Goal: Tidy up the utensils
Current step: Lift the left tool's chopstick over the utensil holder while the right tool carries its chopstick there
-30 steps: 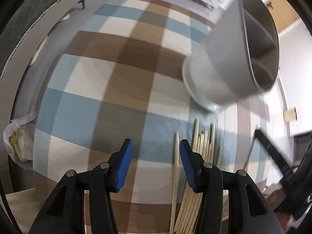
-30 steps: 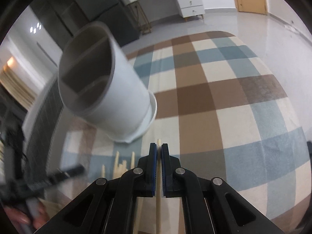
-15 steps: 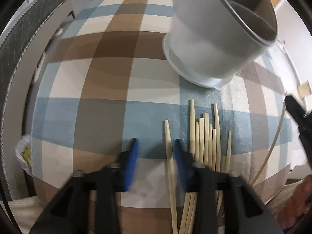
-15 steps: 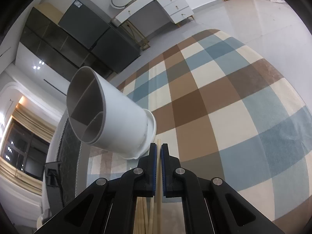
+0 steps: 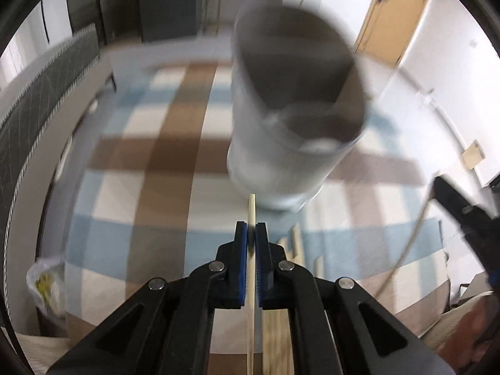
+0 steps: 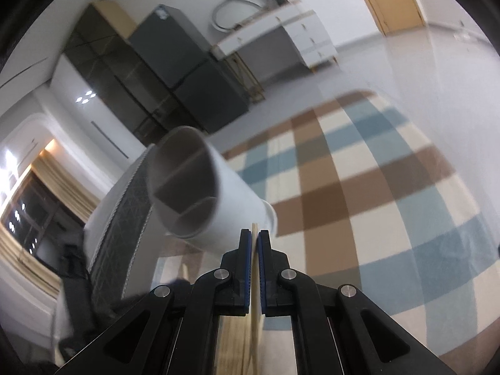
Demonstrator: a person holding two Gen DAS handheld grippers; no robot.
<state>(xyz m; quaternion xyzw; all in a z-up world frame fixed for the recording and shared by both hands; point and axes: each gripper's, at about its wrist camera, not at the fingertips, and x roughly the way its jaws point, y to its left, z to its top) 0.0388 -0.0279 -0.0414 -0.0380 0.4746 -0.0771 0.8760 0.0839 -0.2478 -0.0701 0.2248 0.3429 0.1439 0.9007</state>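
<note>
Frankly, with my left gripper [image 5: 251, 229] clenched on one chopstick [image 5: 251, 276] and my right gripper [image 6: 254, 237] pinching another chopstick [image 6: 255, 284] just short of the white divided holder [image 6: 218, 203], such thin grips could let either stick swivel and miss its compartment.

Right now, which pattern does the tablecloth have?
The tablecloth has brown, blue and cream checks; the right wrist view shows it best.
</note>
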